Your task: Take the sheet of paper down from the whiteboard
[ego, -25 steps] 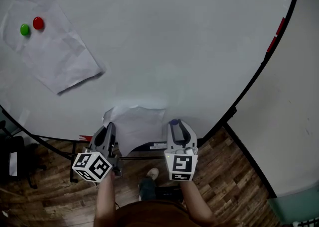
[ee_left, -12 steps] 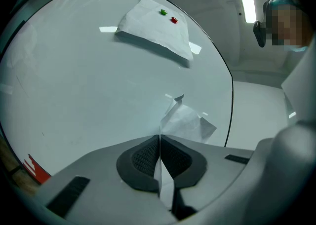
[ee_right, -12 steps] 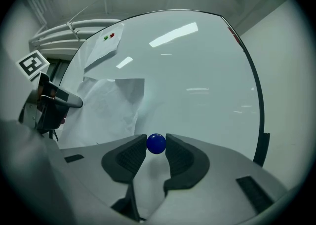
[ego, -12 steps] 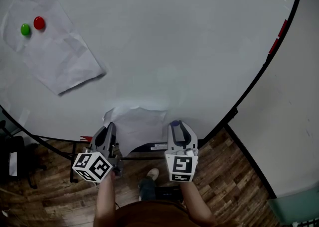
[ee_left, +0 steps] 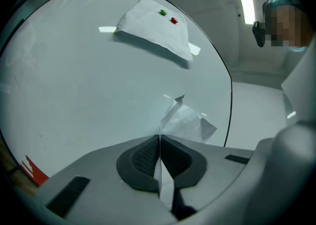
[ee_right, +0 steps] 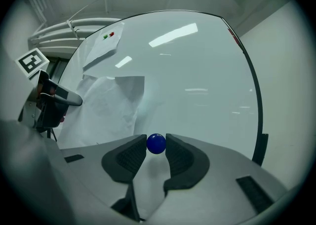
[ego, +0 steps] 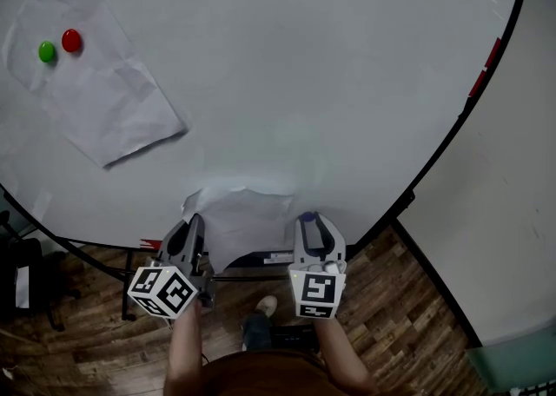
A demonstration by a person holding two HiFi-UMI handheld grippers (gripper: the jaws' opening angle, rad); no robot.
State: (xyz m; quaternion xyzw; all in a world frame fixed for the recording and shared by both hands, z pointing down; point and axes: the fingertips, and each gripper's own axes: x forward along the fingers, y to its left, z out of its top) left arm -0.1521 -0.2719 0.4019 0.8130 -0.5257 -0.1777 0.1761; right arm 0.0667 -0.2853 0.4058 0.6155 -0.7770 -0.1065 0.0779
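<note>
A: Left gripper [ee_left: 159,142], what have you got?

B: My left one is clamped tight on paper. Its jaws are together with the edge of the lower sheet [ego: 239,221] pinched flat between the pads.

A: Where's that sheet?

B: Low on the whiteboard [ego: 330,82], near its bottom rim and between my two grippers. It's crumpled. The top edge lies against the board and the lower left part bulges off toward my left jaws. I can't tell what, if anything, pins it.

A: Right gripper [ee_right: 156,146]?

B: It's holding a small blue magnet [ee_right: 156,143], a round ball sitting right between the jaw tips with a pad against each side. The jaws stand a ball's width apart. It's just beside the sheet's right edge, tips up at the board. I can't tell whether the ball touches the board.

A: Anything else up there?

B: A second, upper sheet [ego: 95,99] sits at the board's upper left, tilted and creased, well apart from the lower one. A green magnet [ego: 47,52] and a red magnet [ego: 71,40] sit side by side on it near its top corner, and its lower corner curls off the board.

A: Both grippers level?

B: Roughly, both pointing at the board, side by side. There's a wood floor [ego: 408,316] below them.
</note>
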